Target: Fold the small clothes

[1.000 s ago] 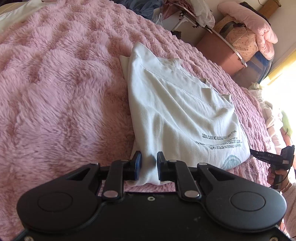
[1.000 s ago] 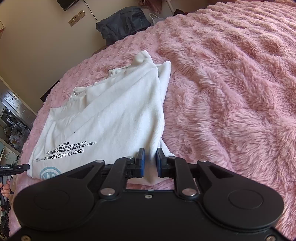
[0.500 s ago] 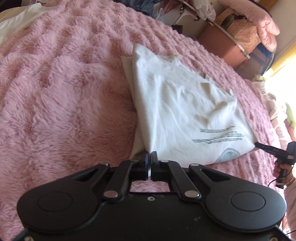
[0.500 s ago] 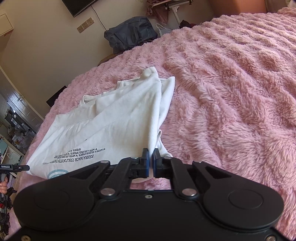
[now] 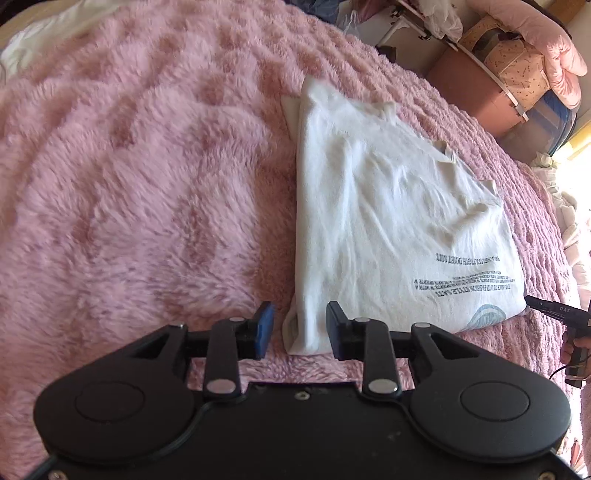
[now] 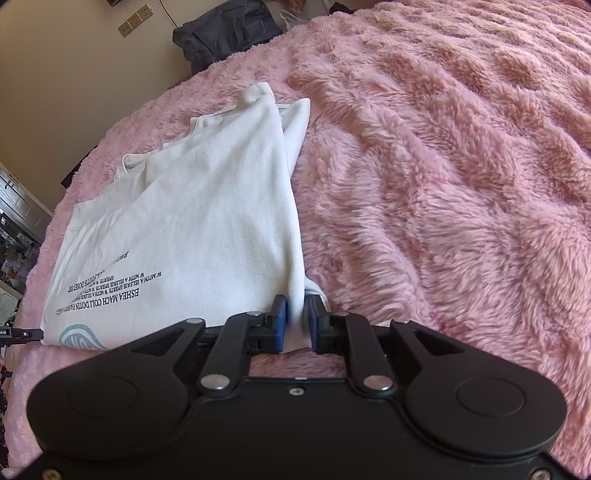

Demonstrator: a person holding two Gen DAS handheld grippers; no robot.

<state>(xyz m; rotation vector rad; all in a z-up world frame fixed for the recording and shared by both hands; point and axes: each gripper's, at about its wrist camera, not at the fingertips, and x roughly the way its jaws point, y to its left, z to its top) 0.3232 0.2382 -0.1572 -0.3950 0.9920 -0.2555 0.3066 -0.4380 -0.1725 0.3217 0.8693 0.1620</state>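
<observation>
The left gripper (image 5: 298,329) sits at the bottom centre of its wrist view, jaws opening, blue pads set apart with the near corner of a folded white T-shirt (image 5: 388,229) lying between them, neither pad pressing on the cloth. From that corner the shirt runs up and to the right across a shaggy pink blanket (image 5: 140,192), its black lettering and a pale blue emblem near the lower right edge of the garment. At the far right edge of the frame the other black handheld tool shows, with part of a hand around its grip. In the right wrist view the right gripper (image 6: 294,325), also at bottom centre, has its jaws opening from a narrow gap; a fold of the same shirt's corner stands between the blue pads, and whether they yet clear the fabric cannot be told. The T-shirt (image 6: 192,221) spreads toward the upper left of that frame, printed text upside down at lower left, on the pink blanket (image 6: 443,166). A dark bag (image 6: 225,33) rests against a beige wall (image 6: 66,66) along the top left.
</observation>
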